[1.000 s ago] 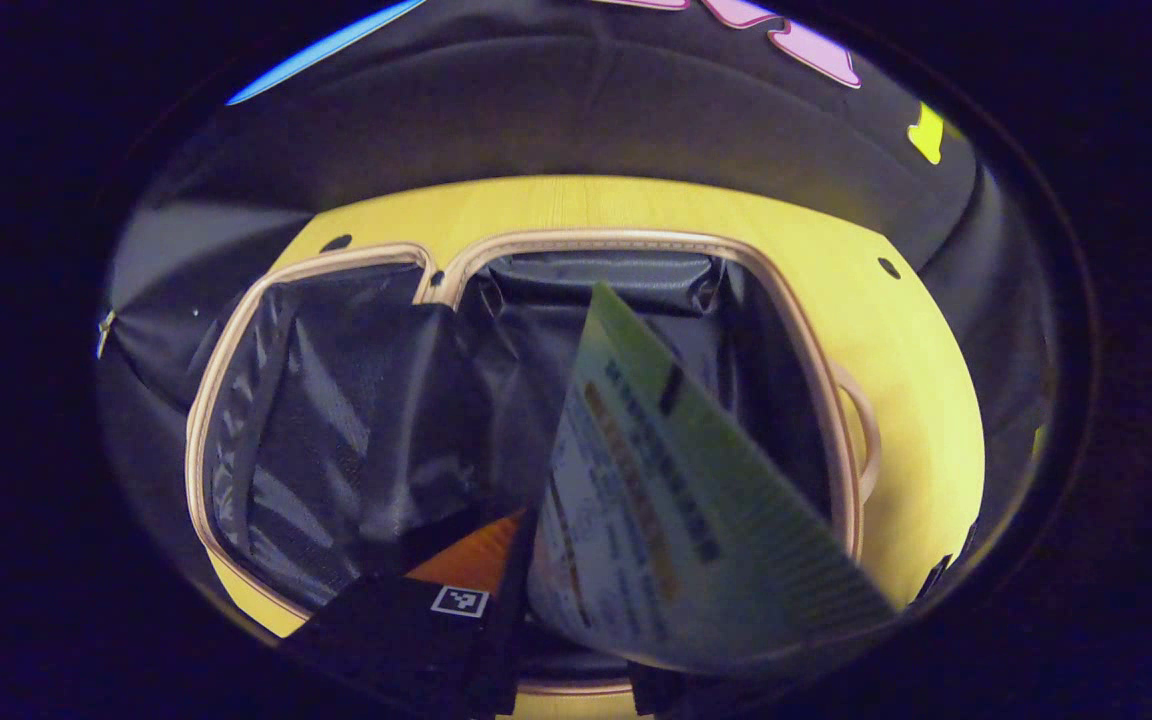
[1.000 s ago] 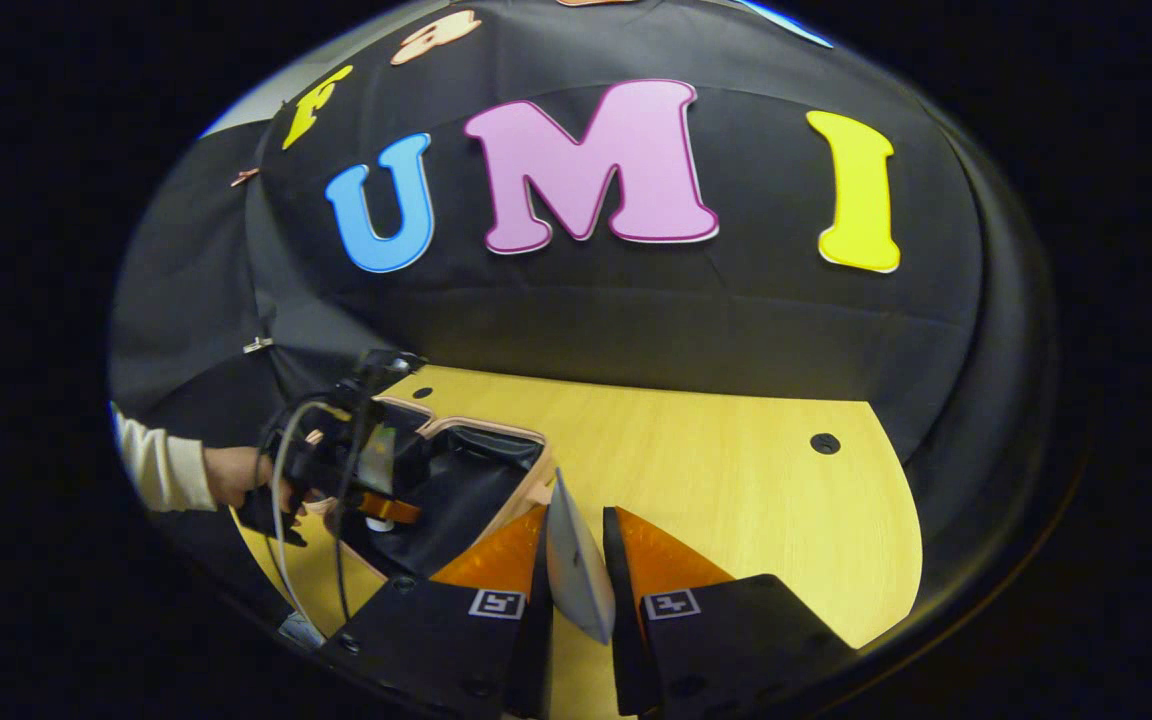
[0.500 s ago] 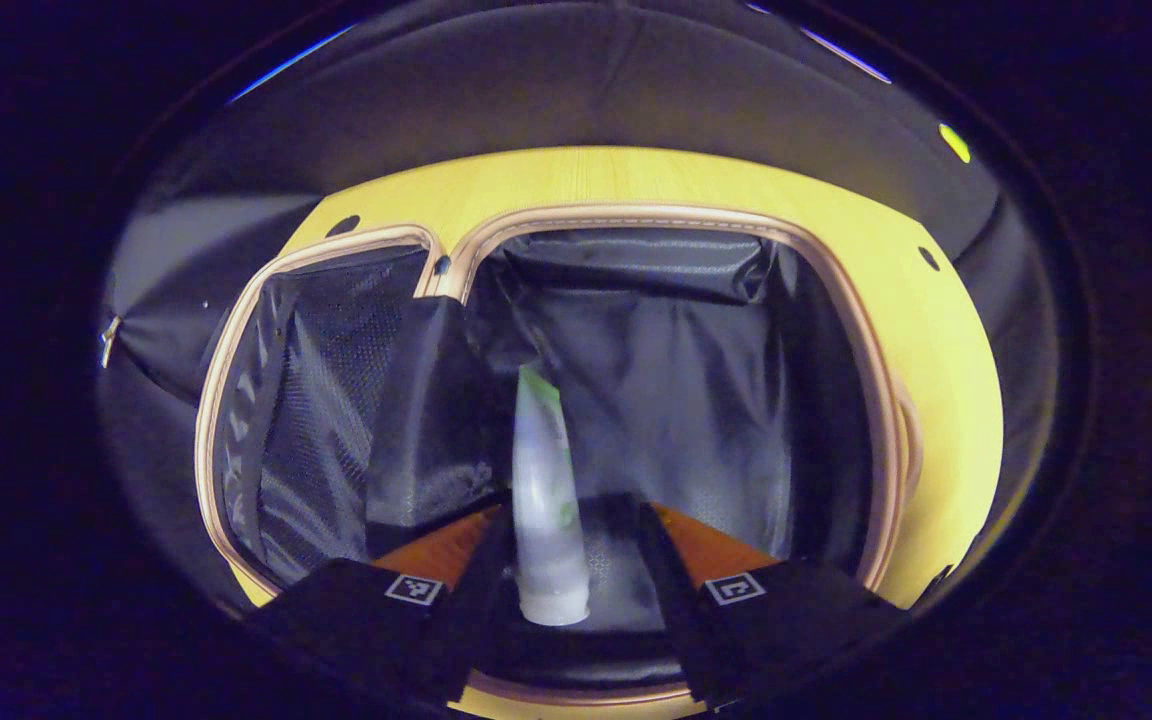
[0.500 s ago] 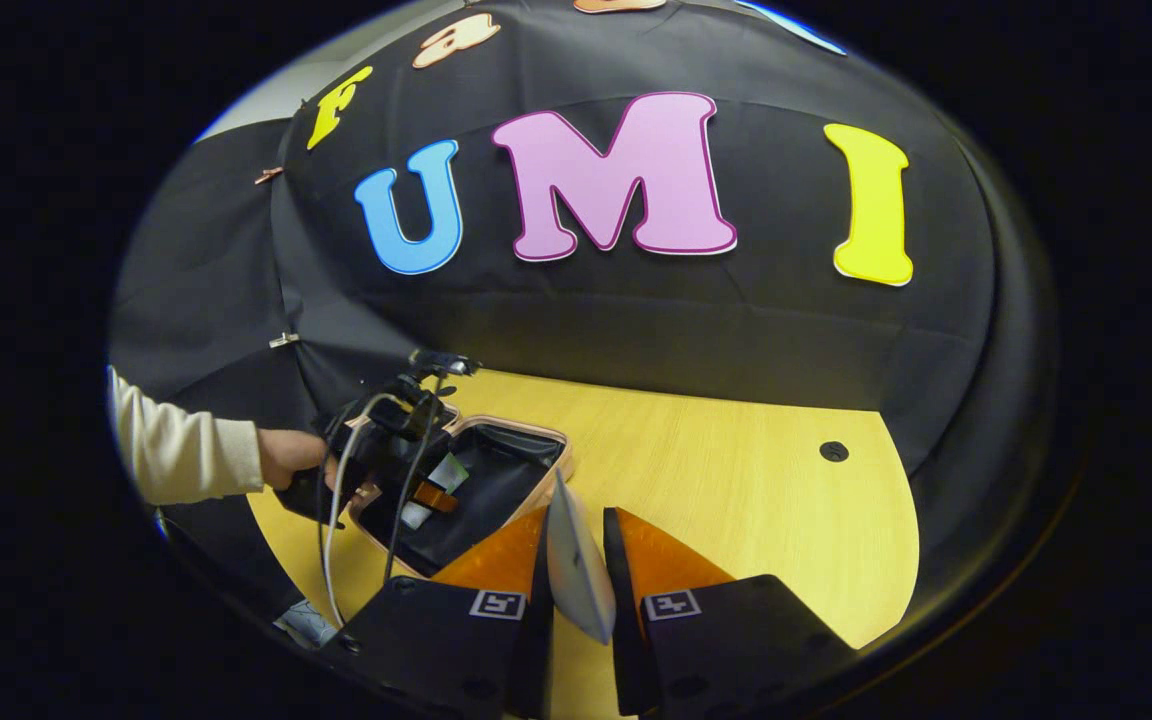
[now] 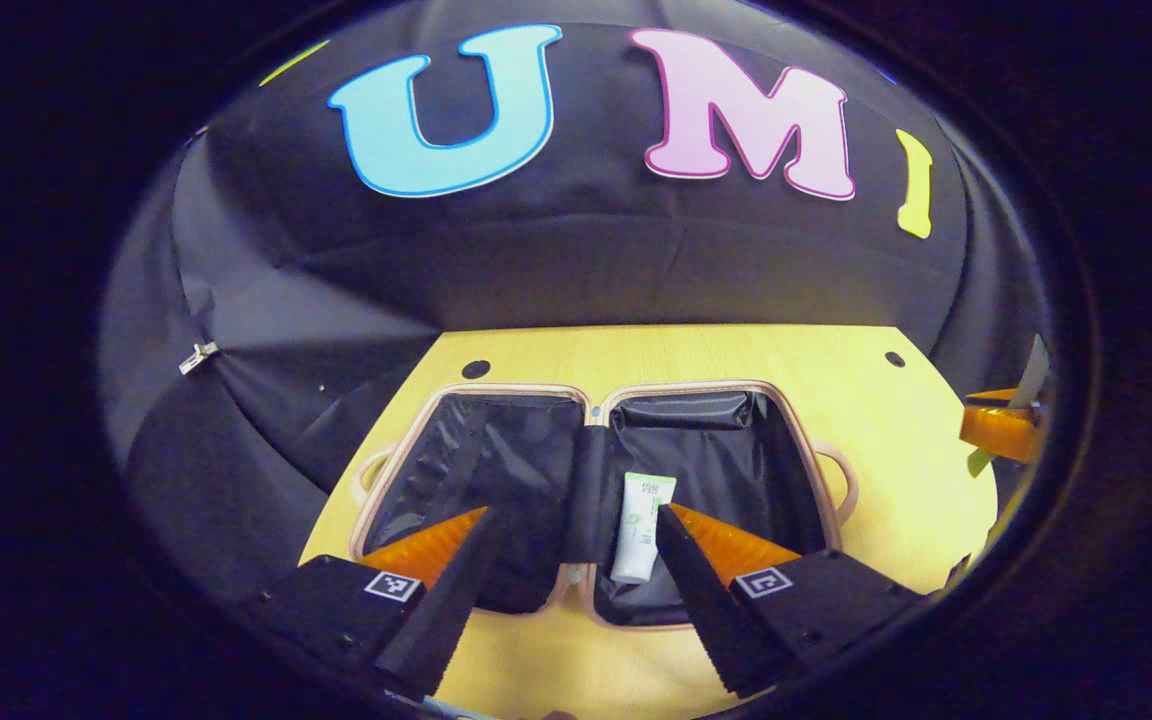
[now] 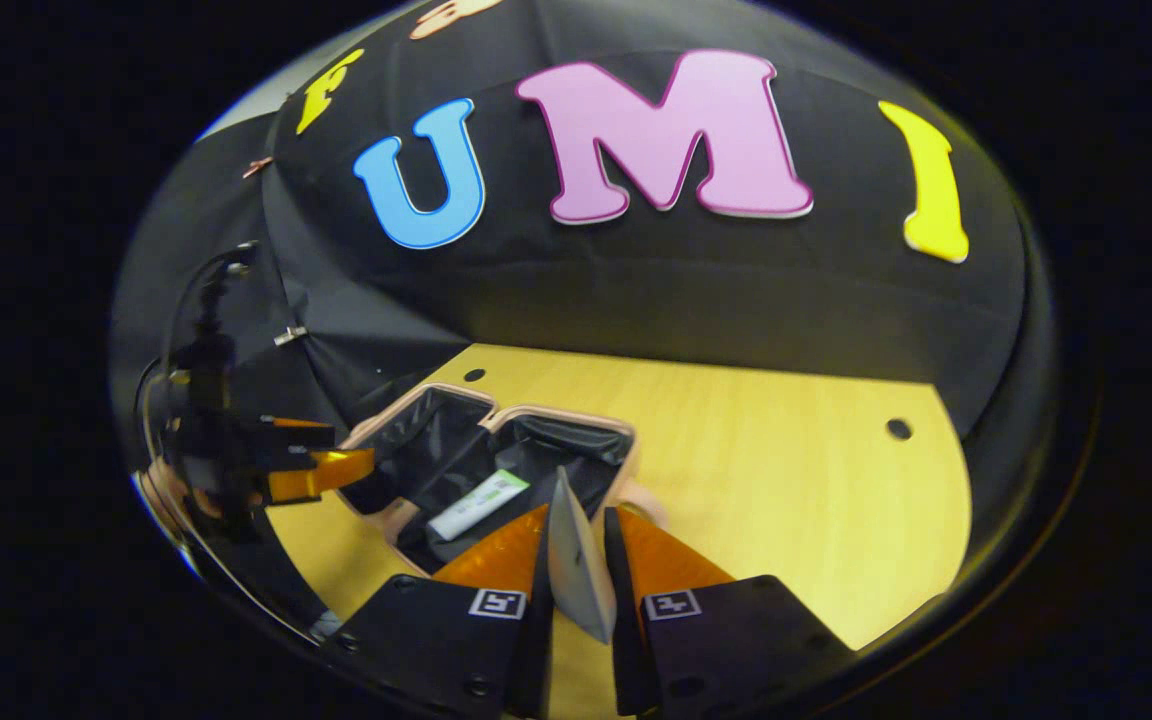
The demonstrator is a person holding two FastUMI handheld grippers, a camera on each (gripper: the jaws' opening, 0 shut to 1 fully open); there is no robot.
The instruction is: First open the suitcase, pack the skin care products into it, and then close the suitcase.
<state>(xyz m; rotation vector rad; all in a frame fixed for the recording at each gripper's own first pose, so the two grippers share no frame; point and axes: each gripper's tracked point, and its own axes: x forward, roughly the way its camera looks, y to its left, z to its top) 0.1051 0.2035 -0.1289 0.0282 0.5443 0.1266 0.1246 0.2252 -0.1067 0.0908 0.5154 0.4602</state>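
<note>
Suitcase [image 5: 496,470] open flat on tabletop [image 5: 896,470]; tube [image 5: 641,528] lies in its right half. Left hand-held gripper [image 5: 571,525] spread, empty, above it. Right hand-held gripper [image 6: 576,540] pinches a flat sachet [image 6: 576,570].

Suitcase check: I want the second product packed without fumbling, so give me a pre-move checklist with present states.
1. Suitcase lies open on the table: ok.
2. First tube lies flat in the right-hand half: ok.
3. Left gripper open, empty, clear of the tube: ok.
4. Right gripper shut on the flat grey product: ok.
5. Room beside the tube for the product: ok, bare lining shows.
6. Other products left on the table: cannot tell.
</note>
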